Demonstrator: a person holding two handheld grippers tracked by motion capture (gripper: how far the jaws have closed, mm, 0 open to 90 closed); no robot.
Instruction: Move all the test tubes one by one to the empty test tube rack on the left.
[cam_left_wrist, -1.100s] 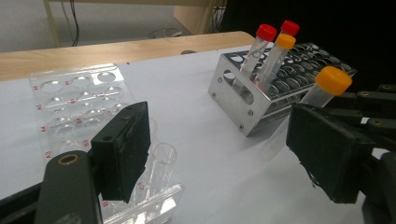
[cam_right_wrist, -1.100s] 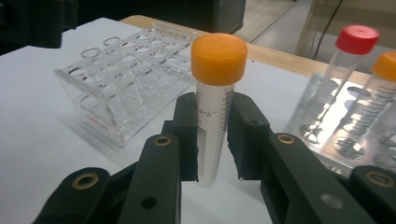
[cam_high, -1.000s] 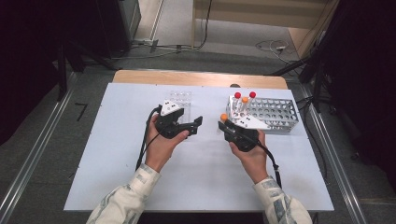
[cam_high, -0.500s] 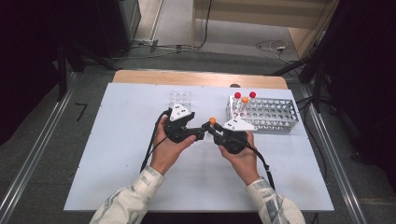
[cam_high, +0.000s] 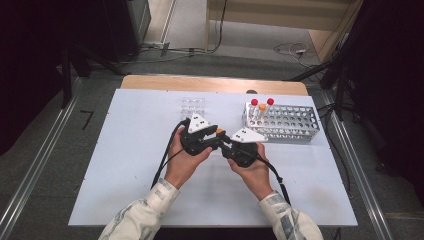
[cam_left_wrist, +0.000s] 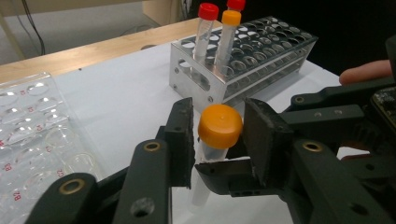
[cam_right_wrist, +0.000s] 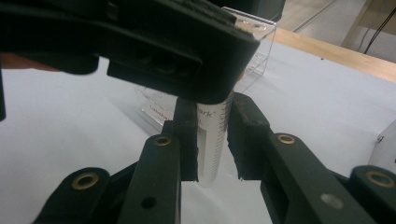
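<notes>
Right now I have the tube (cam_left_wrist: 205, 172) upright above the table (cam_high: 125, 165) mid-way between my hands, the right gripper (cam_right_wrist: 212, 140) clamped on its clear graduated body so it cannot turn; my left gripper (cam_left_wrist: 217, 135) stands with its jaws narrowed to either side of the orange cap (cam_left_wrist: 220, 126), placed there, I judge, to twist the cap off against that hold. Whether the left pads already bite the cap or sit just beside it I cannot tell; the metal rack (cam_high: 295, 122) with three capped tubes waits near on the right, the clear well plate (cam_high: 193, 106) behind.
</notes>
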